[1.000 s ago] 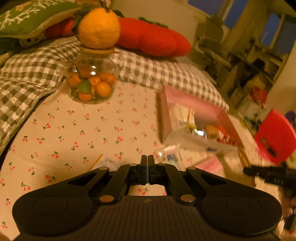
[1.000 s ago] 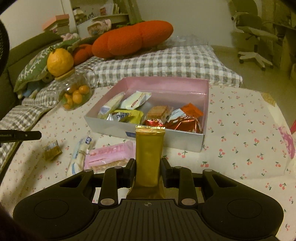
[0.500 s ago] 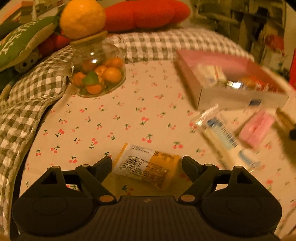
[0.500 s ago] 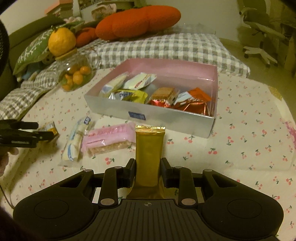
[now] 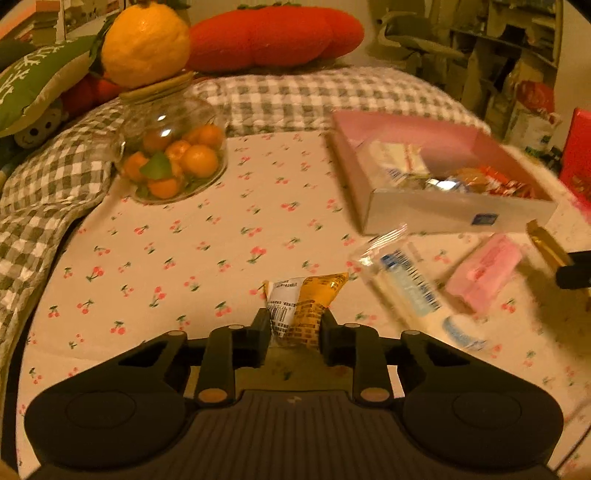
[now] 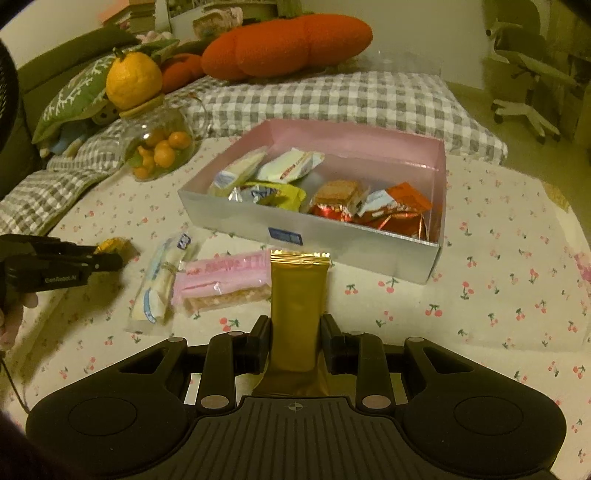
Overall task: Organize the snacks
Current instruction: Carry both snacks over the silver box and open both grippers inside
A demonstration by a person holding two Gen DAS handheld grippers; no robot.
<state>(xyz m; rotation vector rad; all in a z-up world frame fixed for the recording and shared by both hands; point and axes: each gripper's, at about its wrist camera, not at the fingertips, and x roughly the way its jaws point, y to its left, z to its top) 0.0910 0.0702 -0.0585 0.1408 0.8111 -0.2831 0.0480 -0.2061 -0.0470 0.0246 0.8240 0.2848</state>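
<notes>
My left gripper (image 5: 294, 325) is closing, and its pads press the sides of a small orange-and-white snack packet (image 5: 306, 299) low over the cherry-print cloth. In the right wrist view that gripper (image 6: 92, 260) sits at the left with the packet's end showing. My right gripper (image 6: 295, 332) is shut on a gold bar (image 6: 298, 291) that stands upright, just short of the pink box (image 6: 369, 236). Several wrapped snacks lie in the box. A pink wafer pack (image 6: 221, 284) and a clear white-and-blue packet (image 6: 159, 288) lie on the cloth between the two grippers.
A glass jar of small oranges (image 5: 170, 155) with a large citrus (image 5: 144, 40) on its lid stands at the back left. Checked blanket (image 5: 314, 96) and a red cushion (image 5: 273, 33) lie behind the table. An office chair (image 6: 528, 85) stands far right.
The left gripper went from shut to wide open over the orange packet, then closed around it while swinging toward the box. The right gripper kept hold of the gold bar, nearly still.
</notes>
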